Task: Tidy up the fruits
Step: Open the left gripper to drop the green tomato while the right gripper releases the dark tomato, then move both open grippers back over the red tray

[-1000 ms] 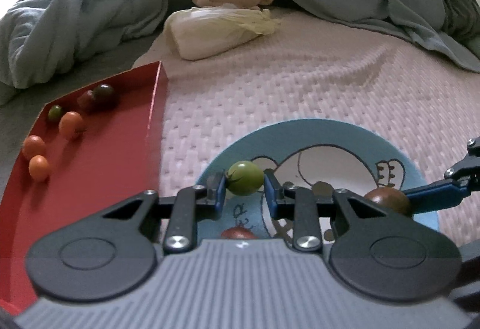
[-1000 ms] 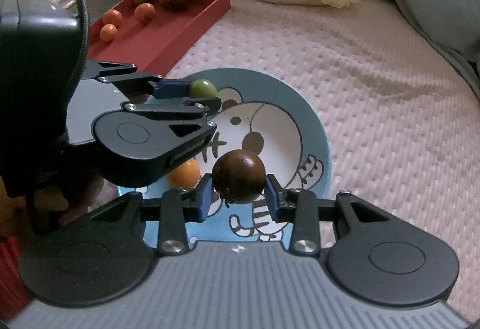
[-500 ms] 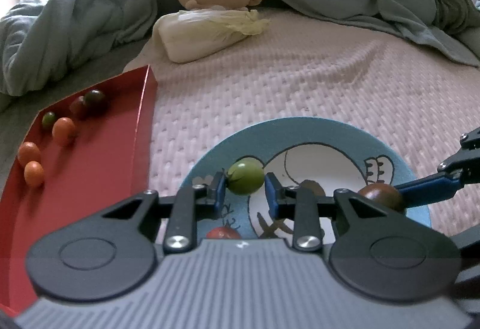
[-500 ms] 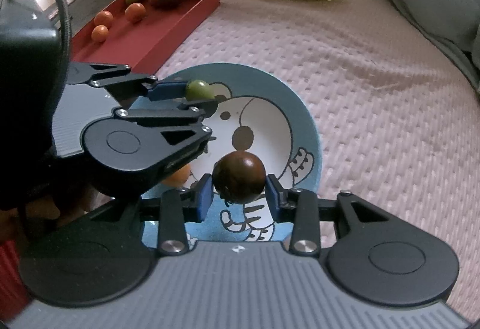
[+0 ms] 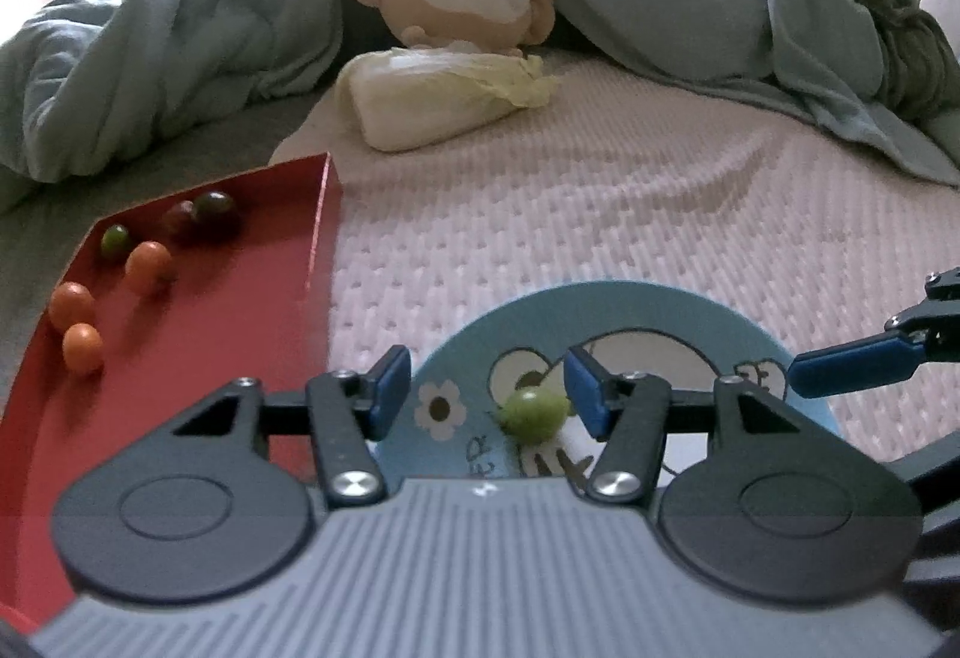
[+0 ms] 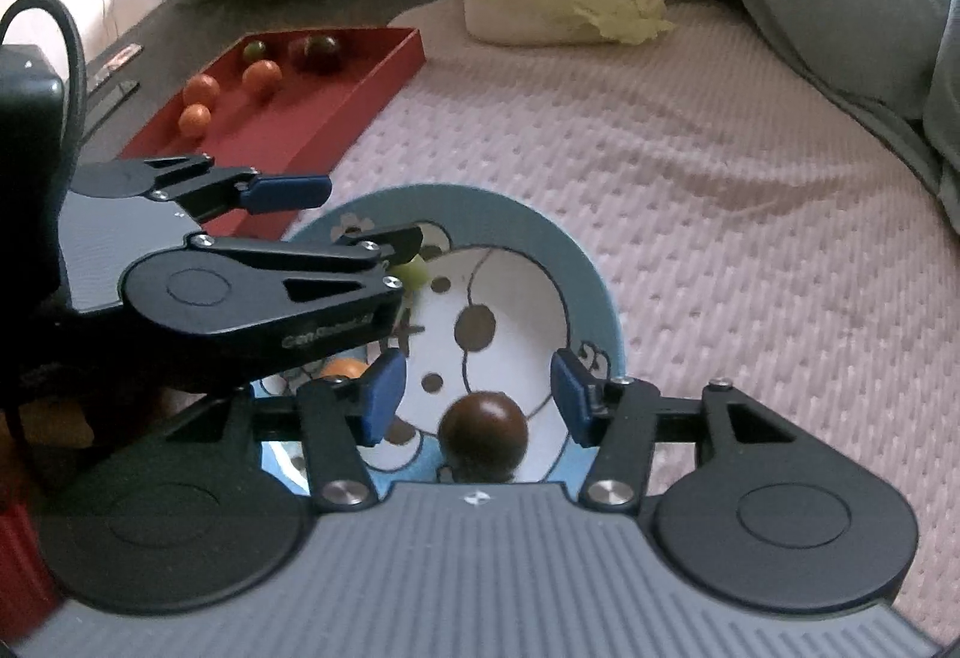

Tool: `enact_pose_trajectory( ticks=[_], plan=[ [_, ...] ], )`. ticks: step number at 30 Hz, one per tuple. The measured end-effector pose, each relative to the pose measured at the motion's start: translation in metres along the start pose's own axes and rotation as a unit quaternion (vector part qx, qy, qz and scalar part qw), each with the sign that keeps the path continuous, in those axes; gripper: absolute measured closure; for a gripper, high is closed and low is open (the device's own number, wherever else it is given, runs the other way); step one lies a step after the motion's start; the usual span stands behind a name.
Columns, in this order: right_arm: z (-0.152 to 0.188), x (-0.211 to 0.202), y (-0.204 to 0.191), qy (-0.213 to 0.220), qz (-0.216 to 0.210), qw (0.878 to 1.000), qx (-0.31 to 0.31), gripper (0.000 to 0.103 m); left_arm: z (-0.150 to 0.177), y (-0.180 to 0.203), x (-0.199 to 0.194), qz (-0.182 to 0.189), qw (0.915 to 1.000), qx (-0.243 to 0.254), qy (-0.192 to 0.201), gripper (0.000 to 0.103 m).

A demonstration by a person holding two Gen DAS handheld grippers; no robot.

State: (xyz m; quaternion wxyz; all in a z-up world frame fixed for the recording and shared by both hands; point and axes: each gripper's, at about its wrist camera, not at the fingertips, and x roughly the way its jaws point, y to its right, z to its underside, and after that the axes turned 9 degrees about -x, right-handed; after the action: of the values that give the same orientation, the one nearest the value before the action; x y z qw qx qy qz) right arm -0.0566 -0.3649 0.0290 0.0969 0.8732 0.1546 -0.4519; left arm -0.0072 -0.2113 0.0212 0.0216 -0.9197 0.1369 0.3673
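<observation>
Left of the blue plate (image 5: 630,304), small orange, green and dark fruits are gathered in the red tray (image 5: 198,358). Over the plate, the left gripper (image 5: 487,388) is being spread, a blurred green fruit (image 5: 534,413) apparently released between its pads. Rightward, the right gripper (image 6: 474,394) is likewise opening around an untouched brown fruit (image 6: 483,430).

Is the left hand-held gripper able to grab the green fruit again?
Probably yes. The green fruit lies on the plate between the opening fingers of the left hand-held gripper, nothing blocking.
</observation>
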Motion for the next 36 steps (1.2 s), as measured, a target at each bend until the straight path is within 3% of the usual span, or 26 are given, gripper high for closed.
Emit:
enact_pose_trajectory(
  ticks=[18, 36],
  plan=[
    [-0.032, 0.013, -0.018, 0.013, 0.026, 1.0, -0.005, 0.043, -0.017, -0.042, -0.014, -0.007, 0.9988, -0.039, 0.029, 0.044],
    [-0.078, 0.048, -0.068, 0.015, -0.004, 0.999, -0.04, 0.043, -0.02, -0.12, -0.013, -0.07, 0.9915, -0.106, 0.029, 0.044]
  ],
)
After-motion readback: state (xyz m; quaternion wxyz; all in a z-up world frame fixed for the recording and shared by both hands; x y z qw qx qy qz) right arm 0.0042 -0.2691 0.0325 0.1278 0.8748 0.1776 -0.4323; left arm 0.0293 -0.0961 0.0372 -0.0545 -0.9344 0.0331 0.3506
